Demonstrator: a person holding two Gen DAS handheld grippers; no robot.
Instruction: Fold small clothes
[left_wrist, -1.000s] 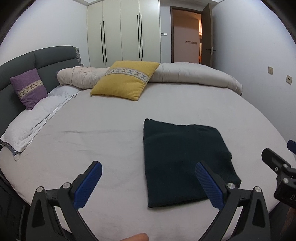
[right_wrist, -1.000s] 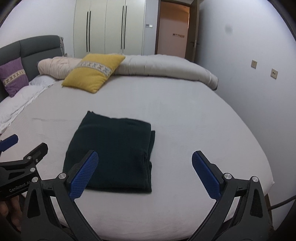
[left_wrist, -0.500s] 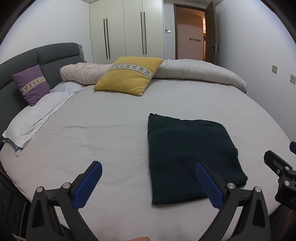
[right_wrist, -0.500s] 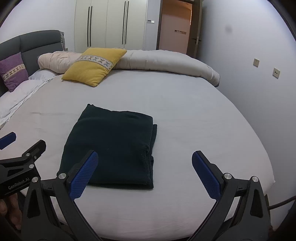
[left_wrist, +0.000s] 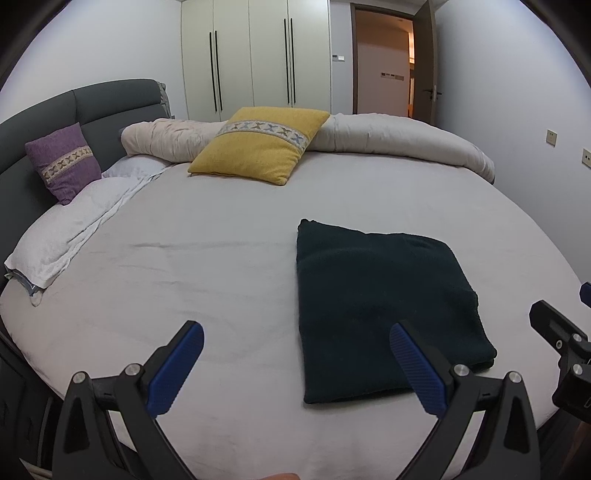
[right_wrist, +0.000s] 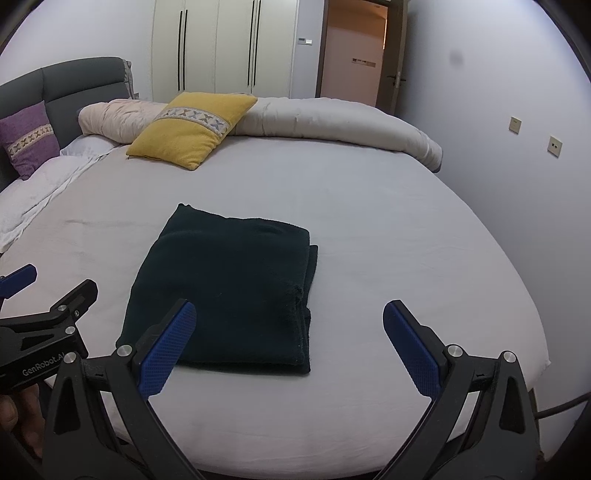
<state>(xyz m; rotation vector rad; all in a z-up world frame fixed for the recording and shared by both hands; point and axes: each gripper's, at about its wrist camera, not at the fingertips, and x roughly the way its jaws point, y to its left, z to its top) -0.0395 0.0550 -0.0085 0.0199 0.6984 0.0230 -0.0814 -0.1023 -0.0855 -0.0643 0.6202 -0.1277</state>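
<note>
A dark green garment (left_wrist: 384, 306) (right_wrist: 229, 288) lies folded into a flat rectangle on the grey bed sheet (left_wrist: 207, 266) (right_wrist: 388, 221), near the front edge. My left gripper (left_wrist: 295, 365) hovers open above the sheet, just left of the garment's near corner, holding nothing. My right gripper (right_wrist: 290, 343) is open too, above the garment's near right corner, and nothing sits between its blue pads (right_wrist: 412, 347). Each gripper shows at the edge of the other's view.
A yellow cushion (left_wrist: 258, 144) (right_wrist: 192, 127) leans on a rolled beige duvet (left_wrist: 399, 140) (right_wrist: 332, 122) at the far side. A purple cushion (left_wrist: 62, 162) and white pillows (left_wrist: 70, 236) lie by the grey headboard at left. Wardrobe and open door stand behind.
Both grippers have risen and pulled back slightly from the folded garment, staying open. The garment itself has not moved.
</note>
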